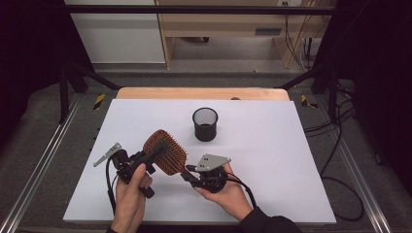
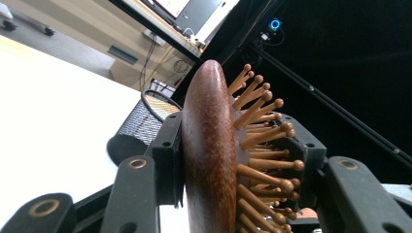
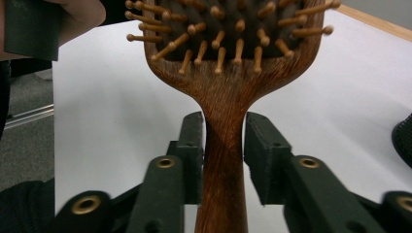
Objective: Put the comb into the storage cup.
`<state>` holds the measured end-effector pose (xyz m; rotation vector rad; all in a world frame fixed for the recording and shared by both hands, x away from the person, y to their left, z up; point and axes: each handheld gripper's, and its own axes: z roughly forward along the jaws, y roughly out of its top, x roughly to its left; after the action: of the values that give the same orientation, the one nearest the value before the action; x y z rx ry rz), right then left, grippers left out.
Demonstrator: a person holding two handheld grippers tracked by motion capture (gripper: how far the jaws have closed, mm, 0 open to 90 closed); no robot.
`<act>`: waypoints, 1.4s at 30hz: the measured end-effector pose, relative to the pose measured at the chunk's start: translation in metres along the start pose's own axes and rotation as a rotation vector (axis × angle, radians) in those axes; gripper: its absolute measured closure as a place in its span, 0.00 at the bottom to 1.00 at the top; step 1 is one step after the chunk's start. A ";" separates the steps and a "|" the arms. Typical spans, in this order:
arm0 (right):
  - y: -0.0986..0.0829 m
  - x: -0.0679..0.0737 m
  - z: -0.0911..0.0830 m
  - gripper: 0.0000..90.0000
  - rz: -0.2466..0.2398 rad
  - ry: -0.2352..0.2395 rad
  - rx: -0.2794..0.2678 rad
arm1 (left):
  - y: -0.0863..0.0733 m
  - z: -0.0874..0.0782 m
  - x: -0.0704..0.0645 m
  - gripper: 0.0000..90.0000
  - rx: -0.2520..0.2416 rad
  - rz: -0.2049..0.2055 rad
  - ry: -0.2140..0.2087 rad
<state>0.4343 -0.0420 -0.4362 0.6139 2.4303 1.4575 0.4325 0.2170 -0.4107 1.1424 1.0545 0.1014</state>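
High view: wooden paddle hairbrush [image 1: 165, 150] held off the surface, near its near-left part, between both grippers. Left gripper [image 1: 145, 158] clamps the brush head from the left side; right gripper [image 1: 190, 174] takes the handle end at lower right. Black mesh cup [image 1: 205, 124] stands upright near the surface's middle, toward the far edge, well apart from the brush. Surface [image 1: 272, 160] is a white sheet.

Left gripper view: fingers [image 2: 167, 145] clenched across the head, one pad on the smooth rounded wood back, the other finger [image 2: 311, 150] in among the wooden pins. Brush [image 2: 209, 150] seen edge-on; mesh cup [image 2: 138, 128] behind it.

Right gripper view: fingers [image 3: 192, 145] stand either side of the narrow handle neck [image 3: 223, 145]; left pad touches, right pad [image 3: 260, 150] looks touching or a hair off, so grasping the handle, likely lightly.

Handling, my judgement: brush is stiff, light, solid wood; polished back looks slippery, so the head grip could skid. Pins are thin and may bend or snap under squeeze. Flat-sided handle neck is the safer hold; head-heavy, so it may swing if held by the handle tip alone.
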 end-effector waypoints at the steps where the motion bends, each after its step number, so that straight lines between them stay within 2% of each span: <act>1: 0.000 0.000 0.000 0.64 0.001 -0.005 -0.003 | 0.001 -0.001 0.002 0.57 -0.007 -0.015 0.003; 3: 0.000 0.000 -0.001 0.60 0.003 -0.010 -0.007 | 0.002 -0.002 0.003 0.57 -0.014 -0.019 0.006; 6: 0.000 -0.005 -0.004 0.48 0.024 -0.033 -0.020 | 0.008 -0.007 0.008 0.57 -0.037 -0.014 0.025; 7: 0.000 -0.005 -0.004 0.48 0.024 -0.033 -0.020 | 0.008 -0.007 0.008 0.57 -0.037 -0.014 0.025; 10: 0.000 -0.011 -0.007 0.42 0.049 -0.068 -0.007 | 0.012 -0.011 0.012 0.57 -0.050 -0.020 0.035; 11: -0.001 -0.018 -0.010 0.36 0.079 -0.089 -0.015 | 0.014 -0.013 0.015 0.57 -0.063 -0.025 0.042; 14: -0.003 -0.022 -0.012 0.32 0.092 -0.103 -0.017 | 0.017 -0.016 0.019 0.57 -0.076 -0.029 0.051; 15: -0.004 -0.027 -0.015 0.28 0.111 -0.109 -0.013 | 0.020 -0.019 0.021 0.57 -0.087 -0.023 0.060; 18: -0.005 -0.030 -0.016 0.26 0.124 -0.122 -0.020 | 0.022 -0.021 0.022 0.57 -0.093 -0.017 0.068; 19: -0.007 -0.033 -0.017 0.23 0.125 -0.155 -0.016 | 0.023 -0.022 0.023 0.57 -0.097 -0.015 0.072; 22: -0.008 -0.035 -0.017 0.20 0.127 -0.177 -0.020 | 0.024 -0.023 0.024 0.57 -0.104 -0.019 0.077; 31: -0.009 -0.038 -0.020 0.17 0.127 -0.183 -0.035 | 0.023 -0.023 0.024 0.57 -0.099 -0.020 0.076; 36: -0.010 -0.041 -0.023 0.18 0.120 -0.230 -0.036 | 0.022 -0.021 0.023 0.57 -0.093 -0.026 0.070; 39: -0.009 -0.042 -0.025 0.22 0.115 -0.235 -0.051 | 0.022 -0.022 0.023 0.57 -0.093 -0.026 0.063; 42: -0.011 -0.046 -0.030 0.21 0.122 -0.231 -0.050 | 0.022 -0.021 0.023 0.57 -0.087 -0.024 0.057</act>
<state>0.4599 -0.0916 -0.4318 0.8810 2.2074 1.4010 0.4394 0.2547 -0.4082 1.0529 1.1034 0.1600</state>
